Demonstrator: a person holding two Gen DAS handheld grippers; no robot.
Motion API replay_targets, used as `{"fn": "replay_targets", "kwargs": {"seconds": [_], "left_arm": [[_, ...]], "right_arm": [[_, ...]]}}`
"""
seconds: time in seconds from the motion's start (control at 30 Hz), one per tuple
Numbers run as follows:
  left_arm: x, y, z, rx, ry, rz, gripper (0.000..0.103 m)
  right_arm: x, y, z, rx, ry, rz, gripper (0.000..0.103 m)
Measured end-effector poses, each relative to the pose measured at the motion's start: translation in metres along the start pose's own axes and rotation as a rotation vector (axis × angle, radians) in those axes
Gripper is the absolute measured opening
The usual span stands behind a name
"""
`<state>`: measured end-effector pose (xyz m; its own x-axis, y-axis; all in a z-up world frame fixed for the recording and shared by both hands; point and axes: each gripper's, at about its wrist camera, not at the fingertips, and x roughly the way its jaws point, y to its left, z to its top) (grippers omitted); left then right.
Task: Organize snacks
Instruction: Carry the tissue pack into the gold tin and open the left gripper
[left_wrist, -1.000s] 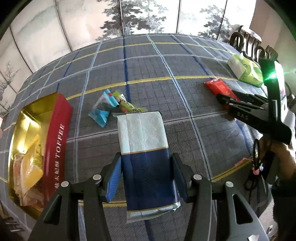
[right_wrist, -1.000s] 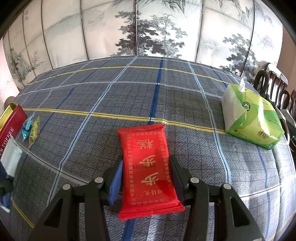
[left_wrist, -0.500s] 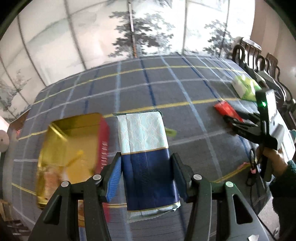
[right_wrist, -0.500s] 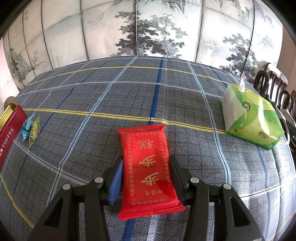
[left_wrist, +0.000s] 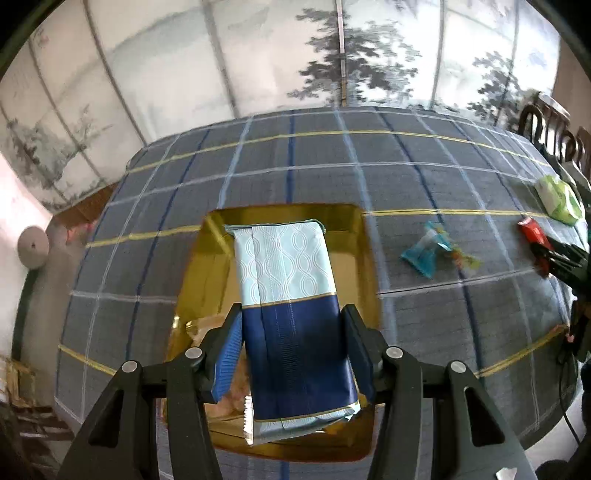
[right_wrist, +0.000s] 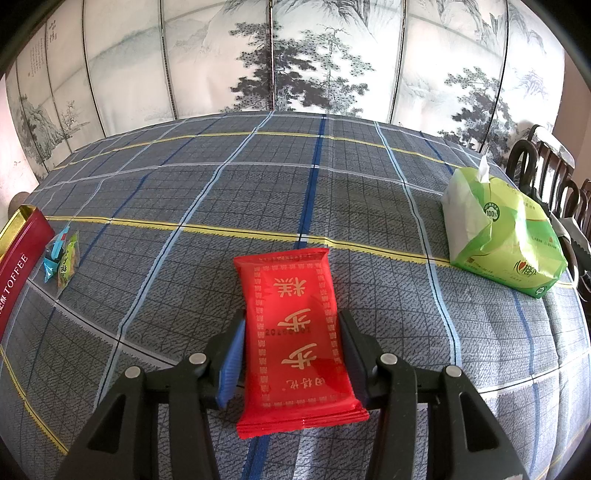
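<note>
My left gripper (left_wrist: 293, 325) is shut on a blue and pale-blue snack packet (left_wrist: 291, 302) and holds it over the open gold toffee tin (left_wrist: 364, 236), which has wrapped snacks in its near end. My right gripper (right_wrist: 291, 332) is shut on a red snack packet (right_wrist: 295, 325) low over the checked tablecloth. In the right wrist view the tin's red side (right_wrist: 18, 254) shows at far left. A teal candy (left_wrist: 424, 253) and a green-yellow candy (left_wrist: 465, 260) lie on the cloth right of the tin; both also show in the right wrist view (right_wrist: 55, 254).
A green tissue pack (right_wrist: 498, 236) sits at the table's right side, also in the left wrist view (left_wrist: 559, 199). Dark chairs (right_wrist: 546, 173) stand beyond it. A painted folding screen (right_wrist: 295, 55) backs the table. The table's left edge (left_wrist: 62, 295) is close to the tin.
My left gripper has swung left with the blue packet, from beside the tin to directly over its open inside. My right gripper has stayed still with the red packet.
</note>
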<state>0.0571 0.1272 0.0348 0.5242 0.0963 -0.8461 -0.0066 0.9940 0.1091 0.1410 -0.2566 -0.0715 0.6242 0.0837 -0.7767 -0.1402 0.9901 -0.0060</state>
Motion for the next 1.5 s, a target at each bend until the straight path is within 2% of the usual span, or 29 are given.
{"fn": "replay_targets", "kwargs": {"seconds": [0.2, 0.4, 1.03, 1.4, 1.5], "left_arm": [[0.018, 0.018, -0.004, 0.029, 0.033, 0.036, 0.048], [0.034, 0.024, -0.01, 0.057, 0.079, 0.032, 0.049], [0.055, 0.035, -0.021, 0.088, 0.122, 0.072, 0.046], [0.055, 0.038, -0.024, 0.065, 0.123, 0.083, 0.052], [0.05, 0.04, -0.024, 0.053, 0.109, 0.096, 0.059]], "right_arm": [[0.0, 0.0, 0.0, 0.0, 0.0, -0.001, 0.049], [0.0, 0.0, 0.0, 0.0, 0.0, -0.001, 0.049], [0.0, 0.001, 0.0, 0.0, 0.0, -0.002, 0.049], [0.0, 0.001, 0.0, -0.001, 0.0, -0.003, 0.049], [0.0, 0.001, 0.0, -0.001, 0.0, -0.003, 0.049]]}}
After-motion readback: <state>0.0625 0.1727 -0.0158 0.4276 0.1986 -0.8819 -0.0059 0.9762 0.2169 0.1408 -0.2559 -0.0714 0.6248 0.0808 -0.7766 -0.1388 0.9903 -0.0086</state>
